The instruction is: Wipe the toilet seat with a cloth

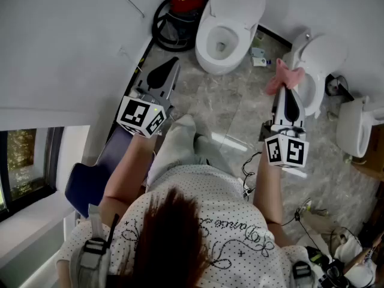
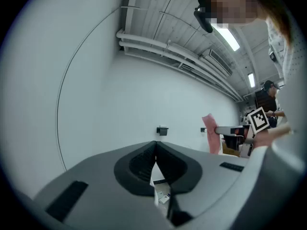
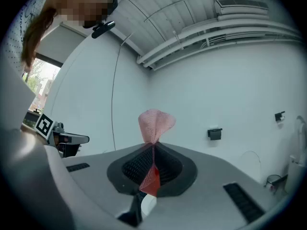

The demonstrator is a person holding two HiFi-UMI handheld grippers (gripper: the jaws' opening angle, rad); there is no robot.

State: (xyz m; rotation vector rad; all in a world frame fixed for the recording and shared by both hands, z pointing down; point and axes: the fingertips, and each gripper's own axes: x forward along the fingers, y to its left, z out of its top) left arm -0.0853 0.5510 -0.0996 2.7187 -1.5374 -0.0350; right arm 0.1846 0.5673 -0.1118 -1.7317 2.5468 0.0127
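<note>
In the head view a white toilet (image 1: pixel 202 45) stands at the back wall with its lid raised, well ahead of both grippers. My right gripper (image 1: pixel 286 89) is shut on a pink cloth (image 1: pixel 282 75), held up in front of a second white toilet (image 1: pixel 321 56) at the right. In the right gripper view the pink cloth (image 3: pixel 154 123) sticks up from the shut jaws of the right gripper (image 3: pixel 153 147). My left gripper (image 1: pixel 174 62) is shut and holds nothing, lifted at the left; its jaws meet in the left gripper view (image 2: pixel 156 147), where the pink cloth (image 2: pixel 209 133) shows farther right.
A red canister with a black hose (image 1: pixel 183 8) sits left of the back toilet. Small boxes (image 1: pixel 259 56) lie by the wall between the two toilets. Another white fixture (image 1: pixel 353 125) stands at the far right. Cables (image 1: pixel 252 167) trail over the marble floor near my legs.
</note>
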